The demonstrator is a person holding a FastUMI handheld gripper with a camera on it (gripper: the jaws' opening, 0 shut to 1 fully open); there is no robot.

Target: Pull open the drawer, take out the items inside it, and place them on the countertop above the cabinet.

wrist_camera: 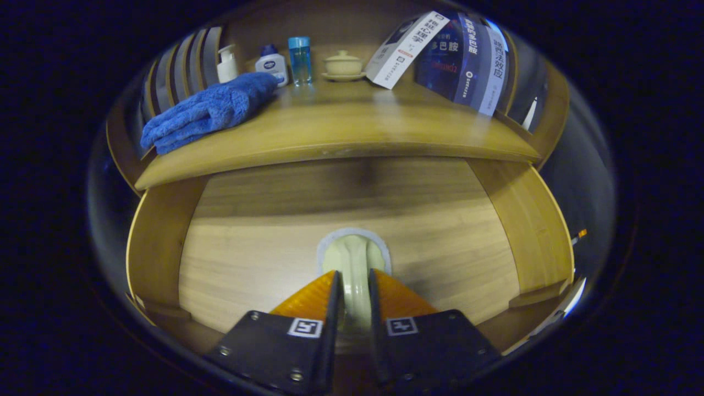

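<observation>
I see a pale, smooth plastic-looking drawer handle (pixel 353 264) on a matt light wood-grain drawer front (pixel 264 258). The honey-coloured wooden countertop (pixel 357 126) looks glossy; the blue folded cloth towel (pixel 209 110) is fluffy, rough.

The gripper (pixel 355 291) has both fingers closed on the handle (pixel 353 264) of the drawer front (pixel 264 242); above it lies the countertop (pixel 352 132); on it, a towel (pixel 209 110) left, bottles (pixel 300 60) and a lidded cup (pixel 342 65) behind, books (pixel 467 55) right.
</observation>
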